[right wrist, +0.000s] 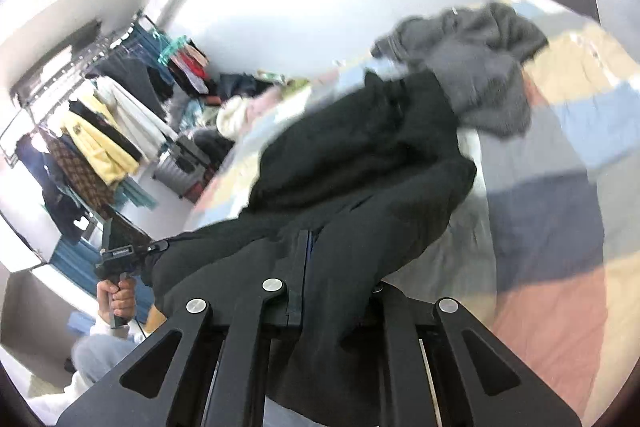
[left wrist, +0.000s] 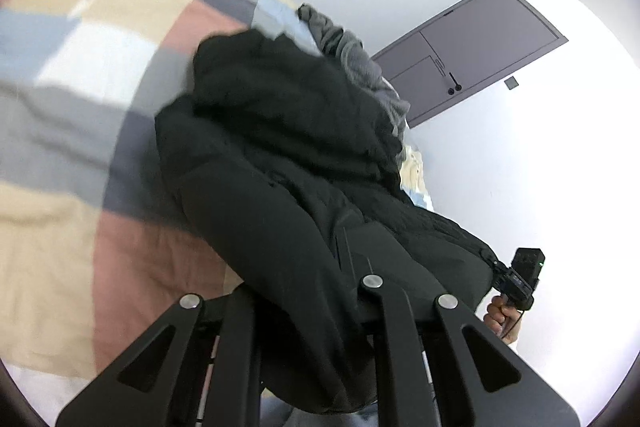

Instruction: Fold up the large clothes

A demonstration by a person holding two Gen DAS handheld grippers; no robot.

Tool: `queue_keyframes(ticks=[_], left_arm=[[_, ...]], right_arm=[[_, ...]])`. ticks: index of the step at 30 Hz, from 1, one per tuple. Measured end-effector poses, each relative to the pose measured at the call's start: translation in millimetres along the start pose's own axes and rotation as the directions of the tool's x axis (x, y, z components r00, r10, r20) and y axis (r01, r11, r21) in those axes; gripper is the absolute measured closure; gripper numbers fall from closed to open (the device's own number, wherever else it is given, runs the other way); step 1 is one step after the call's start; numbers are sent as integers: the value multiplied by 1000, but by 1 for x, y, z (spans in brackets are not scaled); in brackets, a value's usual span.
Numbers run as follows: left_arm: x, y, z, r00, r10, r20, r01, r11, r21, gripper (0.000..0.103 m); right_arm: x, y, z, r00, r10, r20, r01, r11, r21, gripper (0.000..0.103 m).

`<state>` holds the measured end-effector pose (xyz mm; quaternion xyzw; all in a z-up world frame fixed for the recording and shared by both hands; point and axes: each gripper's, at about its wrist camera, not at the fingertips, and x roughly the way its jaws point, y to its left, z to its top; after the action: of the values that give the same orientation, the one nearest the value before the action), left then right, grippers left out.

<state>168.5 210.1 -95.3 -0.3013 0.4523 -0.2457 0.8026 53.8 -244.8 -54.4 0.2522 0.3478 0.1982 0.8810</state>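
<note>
- Black padded fabric fills the middle of both views: this is your large coat [left wrist: 280,155], lifted at its near edge and trailing away onto the bed.
- Patchwork bedding [left wrist: 80,87] in pink, beige, blue and grey blocks lies to the left of the coat in your left wrist view, with the coat's far end resting on it.
- Your left gripper [left wrist: 316,291] has coat fabric draped over and between its fingers; the cloth hides the tips, so you can only see that the jaws are drawn close on a fold of the coat.
- Beyond the coat, a grey garment [left wrist: 356,67] lies crumpled at the far edge of the bed, touching the coat's far end.
- To the right, a grey door [left wrist: 480,47] is set in the white wall.
- At the right edge of that view, your right hand [left wrist: 500,315] grips the handle of the other tool, which bites the coat's hem.
- In the right wrist view, a clothes rack [right wrist: 88,131] with hung garments stands far left, and your left hand [right wrist: 118,301] grips its handle below it.
- Your right gripper [right wrist: 320,291] is closed on a bunch of coat fabric, the cloth spilling over the right finger.
</note>
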Motion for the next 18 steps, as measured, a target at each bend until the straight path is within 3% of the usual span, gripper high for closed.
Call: queue_keyframes(ticks=[4, 6, 12, 18], left_arm=[[-30, -39, 35, 999, 43, 24, -44, 998, 43, 92], [-52, -47, 36, 998, 45, 46, -48, 997, 57, 92], [-96, -61, 15, 998, 25, 64, -29, 997, 70, 92], [-127, -68, -25, 999, 23, 26, -25, 998, 60, 91]], right_arm=[[-17, 24, 29, 998, 12, 57, -11, 1000, -15, 96], [-29, 31, 37, 996, 32, 89, -31, 999, -10, 96], [-67, 55, 38, 989, 55, 138, -52, 998, -27, 96], [-105, 80, 4, 990, 47, 132, -40, 998, -58, 96]])
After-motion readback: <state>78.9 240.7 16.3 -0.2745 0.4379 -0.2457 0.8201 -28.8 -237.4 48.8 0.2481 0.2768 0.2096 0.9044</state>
